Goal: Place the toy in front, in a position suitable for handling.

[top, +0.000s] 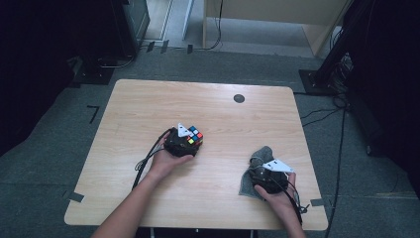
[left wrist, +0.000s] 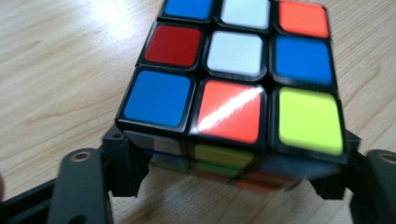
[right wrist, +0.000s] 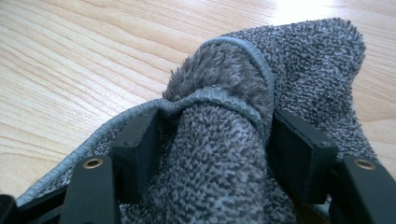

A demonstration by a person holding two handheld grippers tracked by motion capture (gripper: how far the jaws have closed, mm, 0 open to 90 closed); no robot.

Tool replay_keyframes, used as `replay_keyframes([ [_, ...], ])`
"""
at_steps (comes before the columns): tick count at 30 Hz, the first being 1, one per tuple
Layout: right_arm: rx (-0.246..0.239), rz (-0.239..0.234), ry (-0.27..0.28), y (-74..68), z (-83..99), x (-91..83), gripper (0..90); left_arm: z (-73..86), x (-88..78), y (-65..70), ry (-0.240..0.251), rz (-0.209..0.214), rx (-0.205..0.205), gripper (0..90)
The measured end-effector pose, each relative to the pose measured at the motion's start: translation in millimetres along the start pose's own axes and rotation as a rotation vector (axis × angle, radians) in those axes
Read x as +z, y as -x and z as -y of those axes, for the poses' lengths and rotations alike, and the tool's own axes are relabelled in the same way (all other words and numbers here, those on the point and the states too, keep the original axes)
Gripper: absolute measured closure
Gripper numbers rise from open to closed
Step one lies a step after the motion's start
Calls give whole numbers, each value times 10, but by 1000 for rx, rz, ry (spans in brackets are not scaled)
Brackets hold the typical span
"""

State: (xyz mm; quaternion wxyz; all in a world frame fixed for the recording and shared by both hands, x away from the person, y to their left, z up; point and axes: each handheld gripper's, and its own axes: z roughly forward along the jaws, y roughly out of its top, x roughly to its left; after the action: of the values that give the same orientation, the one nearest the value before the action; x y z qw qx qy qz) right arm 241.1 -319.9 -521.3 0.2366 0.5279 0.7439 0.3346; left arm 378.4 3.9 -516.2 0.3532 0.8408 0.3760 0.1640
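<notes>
A light wooden table with rounded corners [top: 148,109] fills the frame's centre. On it lie a multicoloured puzzle cube [top: 194,136] at centre, a crumpled grey terry cloth [top: 261,154] lower right, and a small dark round disc [top: 239,98] toward the upper right.

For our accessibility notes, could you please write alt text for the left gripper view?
A scrambled puzzle cube sits clamped between the left gripper's two black jaws, just above a light wooden table. Its top face shows blue, white, orange, red and yellow-green stickers.

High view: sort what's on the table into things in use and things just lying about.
In use:
- cube, clamped in the left hand-held gripper
- grey cloth, a fold pinched in the right hand-held gripper

Lying about:
- dark round disc, flat on the table near its far edge, apart from both
</notes>
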Motion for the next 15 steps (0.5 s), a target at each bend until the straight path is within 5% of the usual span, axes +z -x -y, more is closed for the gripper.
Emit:
replay_keyframes([
  [7,0,-1,1,1,0,1,351,30,-60,35,27,-19,10,342],
  [11,-1,-2,1,2,0,2,350,64,-185,12,64,42,-14,342],
  [15,0,0,1,-1,1,2,349,85,-301,50,60,89,44,342],
])
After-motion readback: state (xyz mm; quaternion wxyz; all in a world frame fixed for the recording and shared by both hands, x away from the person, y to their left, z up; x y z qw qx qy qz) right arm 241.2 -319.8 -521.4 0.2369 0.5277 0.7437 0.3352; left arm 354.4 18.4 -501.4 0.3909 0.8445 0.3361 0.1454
